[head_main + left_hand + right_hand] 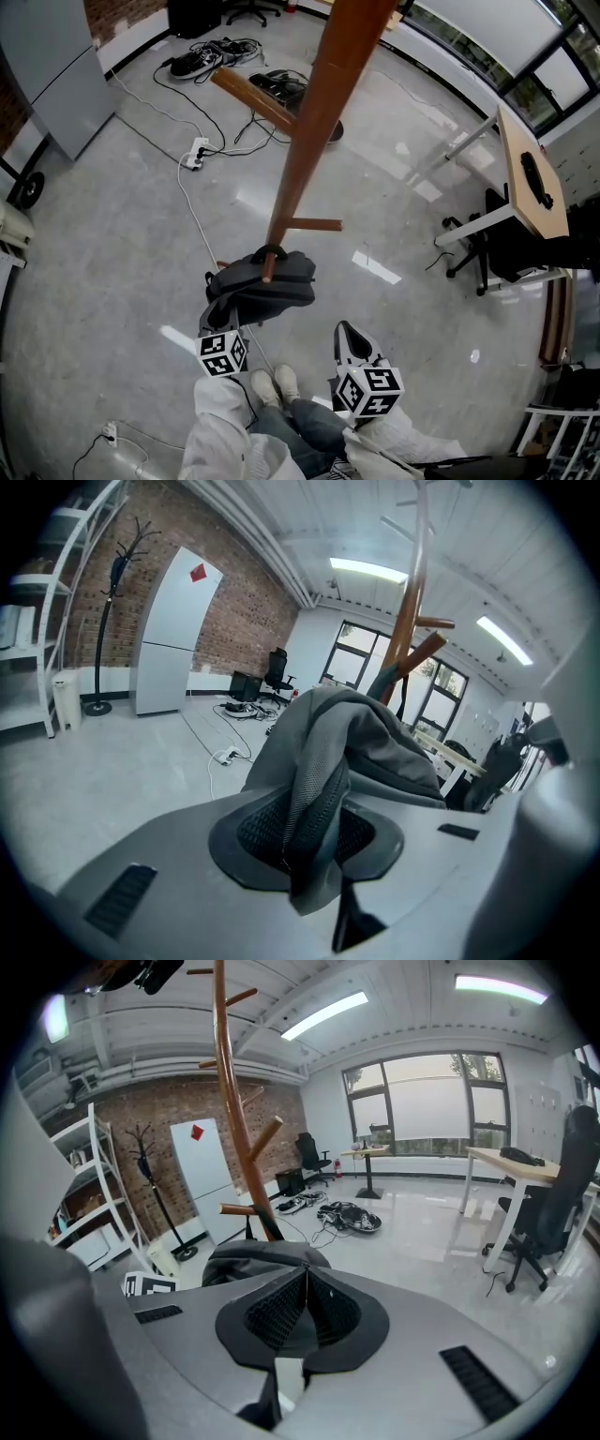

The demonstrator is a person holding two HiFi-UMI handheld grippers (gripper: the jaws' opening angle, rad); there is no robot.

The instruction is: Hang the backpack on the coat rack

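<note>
On coat rack (314,122) peg (269,269): backpack (267,286) — judged soft, limp, best held by strap (317,780) | left tongs (314,841) clamped on strap | right tongs (302,1312) closed, empty

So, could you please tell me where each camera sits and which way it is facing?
Head view: on the person's head, steeply down at coat rack, backpack, left gripper, right gripper, sleeves, shoes.
Left gripper view: on that gripper, along jaws holding the backpack's strap.
Right gripper view: on that gripper, along shut, empty jaws.
Shared: all show backpack and coat rack.
</note>
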